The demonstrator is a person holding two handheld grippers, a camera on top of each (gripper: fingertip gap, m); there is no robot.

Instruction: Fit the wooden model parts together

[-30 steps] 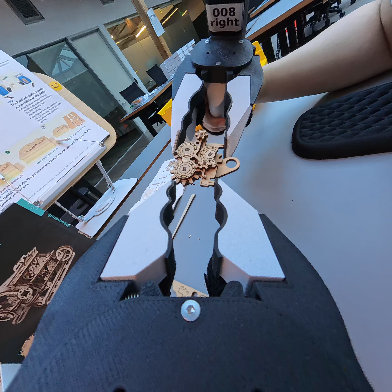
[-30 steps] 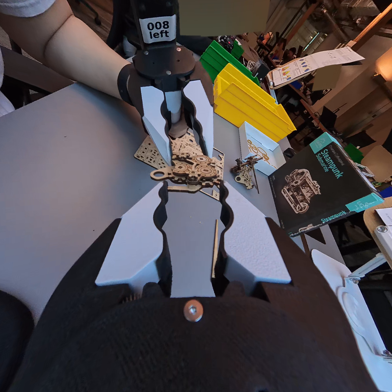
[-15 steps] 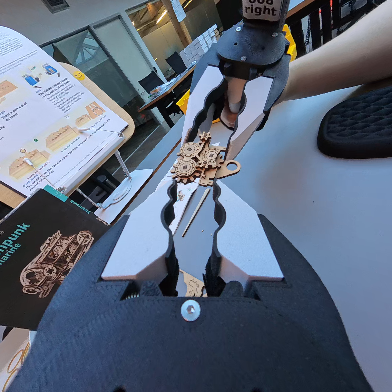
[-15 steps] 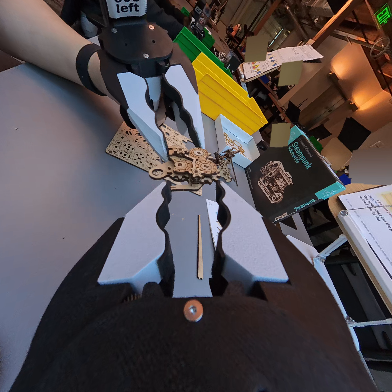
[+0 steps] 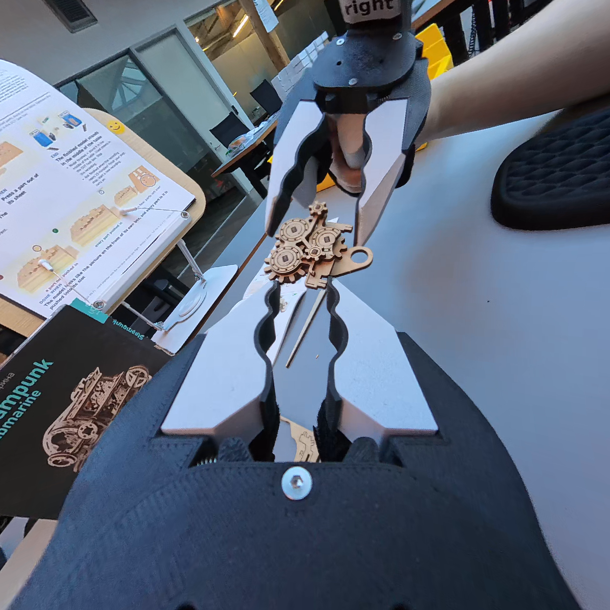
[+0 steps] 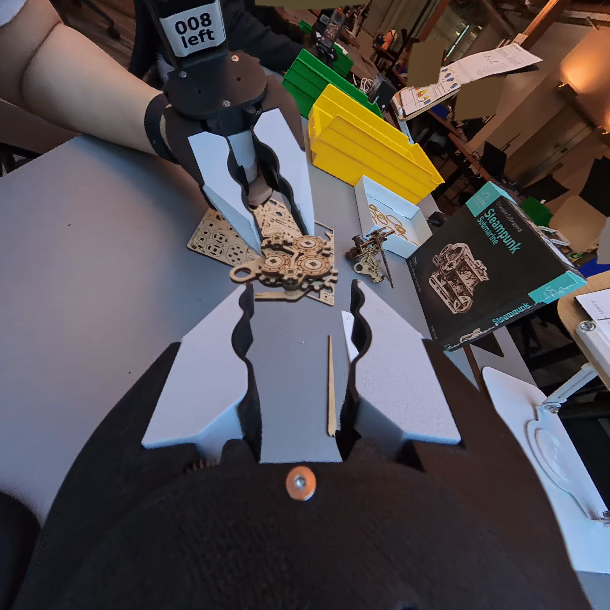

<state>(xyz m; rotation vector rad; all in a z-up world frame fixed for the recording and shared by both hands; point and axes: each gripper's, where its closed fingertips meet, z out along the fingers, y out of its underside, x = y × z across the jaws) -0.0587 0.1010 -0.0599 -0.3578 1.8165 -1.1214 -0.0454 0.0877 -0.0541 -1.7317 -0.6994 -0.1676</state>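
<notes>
A: Writing noted, not transcribed: each gripper is carrying a white tag; the black-and-teal kit box [image 6: 488, 270] and the instruction sheet [image 5: 76, 204] on its stand are bearing print.

B: Surface and room?

A: A grey table [image 5: 495, 330] is sitting in an open workshop, with yellow bins [image 6: 366, 148] and green bins [image 6: 317, 79] behind. A wooden stick [image 6: 330, 386] and a cut-out sheet [image 6: 218, 241] are lying on it.

B: Grippers?

A: The left gripper [image 5: 301, 285] is clamping the near edge of the wooden gear assembly [image 5: 310, 251], holding it above the table. The right gripper [image 6: 301, 290] is standing apart, fingers either side of the assembly, wider than half a second ago.

B: Other changes?

A: The kit box is showing more fully in the left wrist view.
</notes>
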